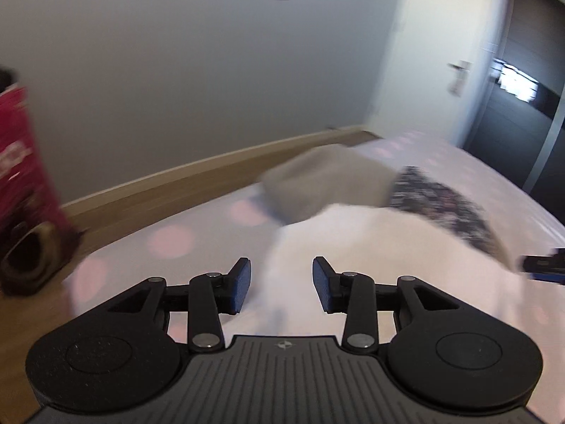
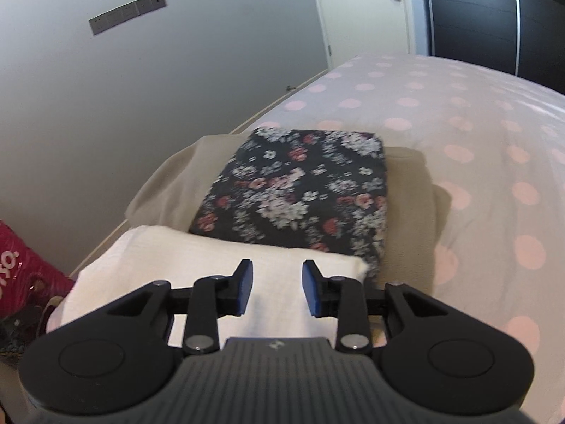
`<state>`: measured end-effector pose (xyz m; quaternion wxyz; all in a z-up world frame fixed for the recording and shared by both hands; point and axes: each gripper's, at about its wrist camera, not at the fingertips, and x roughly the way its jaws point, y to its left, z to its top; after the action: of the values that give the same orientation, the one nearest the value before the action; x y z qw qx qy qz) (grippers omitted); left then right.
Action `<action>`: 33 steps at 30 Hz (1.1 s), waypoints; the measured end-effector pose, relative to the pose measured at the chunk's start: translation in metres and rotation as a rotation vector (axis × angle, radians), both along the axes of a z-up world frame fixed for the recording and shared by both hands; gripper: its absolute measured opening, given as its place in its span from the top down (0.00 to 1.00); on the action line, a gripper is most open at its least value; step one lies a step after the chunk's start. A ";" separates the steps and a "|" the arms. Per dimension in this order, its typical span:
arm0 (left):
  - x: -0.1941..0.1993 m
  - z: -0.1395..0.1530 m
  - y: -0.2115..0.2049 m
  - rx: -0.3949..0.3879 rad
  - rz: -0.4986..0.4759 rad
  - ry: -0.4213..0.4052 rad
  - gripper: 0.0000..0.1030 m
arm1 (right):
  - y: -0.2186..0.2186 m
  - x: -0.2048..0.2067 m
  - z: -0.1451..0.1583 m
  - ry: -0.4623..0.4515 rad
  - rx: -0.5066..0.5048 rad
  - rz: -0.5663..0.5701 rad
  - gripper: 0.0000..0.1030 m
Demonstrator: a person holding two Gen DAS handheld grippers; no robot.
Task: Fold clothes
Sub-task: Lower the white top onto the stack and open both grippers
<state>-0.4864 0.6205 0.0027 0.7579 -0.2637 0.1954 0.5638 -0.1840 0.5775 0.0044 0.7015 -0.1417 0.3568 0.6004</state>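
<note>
Pink-dotted bedspread [image 2: 459, 113], white door [image 1: 434, 53], grey wall plate [image 2: 127, 13], red bag [image 1: 21, 162] on floor

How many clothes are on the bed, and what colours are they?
White towel: 1
Dark flowery cloth: 1
Beige garment: 1
Total: 3, stacked on the spotty bed.

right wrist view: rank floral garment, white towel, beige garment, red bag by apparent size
1. floral garment and white towel: look about equal; the towel is nearer and partly behind the right hand-held gripper, so no ranking.
2. beige garment: mostly covered, only its edges show.
3. red bag: cut off by the frame edge.
</note>
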 end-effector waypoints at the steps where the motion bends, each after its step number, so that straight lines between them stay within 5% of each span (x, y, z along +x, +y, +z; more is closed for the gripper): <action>1: 0.012 0.007 0.006 0.009 -0.065 -0.001 0.68 | 0.003 -0.003 0.000 0.008 -0.005 0.010 0.66; 5: 0.068 0.027 0.046 -0.029 -0.281 0.001 0.70 | 0.023 -0.019 -0.004 0.025 -0.035 0.052 0.66; 10: 0.126 0.018 0.087 -0.089 -0.377 0.106 0.79 | 0.047 -0.029 -0.005 0.060 -0.036 0.076 0.66; 19: 0.130 -0.064 0.120 -0.309 -0.361 0.216 0.81 | 0.077 -0.019 -0.084 0.237 -0.229 0.028 0.69; 22: 0.124 -0.082 0.124 -0.342 -0.355 0.204 0.81 | 0.078 -0.026 -0.097 0.201 -0.221 0.059 0.69; 30: 0.115 -0.064 0.109 -0.307 -0.323 0.176 0.81 | 0.077 -0.027 -0.082 0.197 -0.221 0.039 0.68; 33: 0.111 -0.041 0.098 -0.260 -0.318 0.151 0.81 | 0.066 -0.023 -0.062 0.234 -0.191 0.035 0.56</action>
<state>-0.3756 0.7181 -0.0385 0.7801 -0.2823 0.3618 0.4252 -0.2074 0.6434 -0.0581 0.6278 -0.1432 0.4891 0.5883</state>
